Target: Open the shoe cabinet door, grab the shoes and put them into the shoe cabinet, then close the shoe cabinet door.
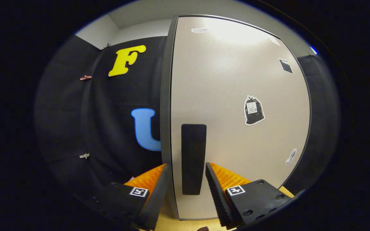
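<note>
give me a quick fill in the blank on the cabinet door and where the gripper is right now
1. The shoe cabinet door is ____.
2. The gripper has its fingers ____, one on each side of the door's near edge.
3. The black vertical handle lies ____ the two fingers.
4. The sticker of a tied black bag sits on the ____.

Missing words: closed; open; between; door

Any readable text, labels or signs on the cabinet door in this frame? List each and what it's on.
No text is readable.
Bag-shaped sticker on the door: small print, too small to read.
Top sticker: blurred.
Dark sticker and small lower sticker: no legible text.
The open tongs flank the handle.
</note>
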`<control>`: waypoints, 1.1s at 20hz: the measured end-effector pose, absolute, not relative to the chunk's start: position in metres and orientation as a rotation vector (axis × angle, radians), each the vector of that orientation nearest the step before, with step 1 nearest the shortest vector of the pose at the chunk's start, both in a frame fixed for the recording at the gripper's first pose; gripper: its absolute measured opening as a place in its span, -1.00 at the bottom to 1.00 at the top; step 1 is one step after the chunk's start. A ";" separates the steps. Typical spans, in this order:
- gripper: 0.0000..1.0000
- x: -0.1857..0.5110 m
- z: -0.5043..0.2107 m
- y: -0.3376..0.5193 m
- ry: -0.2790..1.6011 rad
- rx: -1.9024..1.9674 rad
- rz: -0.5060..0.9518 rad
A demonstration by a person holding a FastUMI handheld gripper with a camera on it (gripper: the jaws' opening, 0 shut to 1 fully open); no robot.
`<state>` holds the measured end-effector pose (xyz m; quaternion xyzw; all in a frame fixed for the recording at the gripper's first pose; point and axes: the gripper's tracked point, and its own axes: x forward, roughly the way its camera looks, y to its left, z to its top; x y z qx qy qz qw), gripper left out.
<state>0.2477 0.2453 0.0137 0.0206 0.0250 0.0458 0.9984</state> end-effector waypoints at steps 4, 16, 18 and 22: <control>-0.09 0.262 0.015 0.237 0.055 0.118 0.047; -0.55 0.214 0.016 0.233 0.076 0.078 0.119; -0.55 0.185 0.019 0.223 0.070 0.083 0.152; -0.55 0.141 0.021 0.203 0.067 0.087 0.222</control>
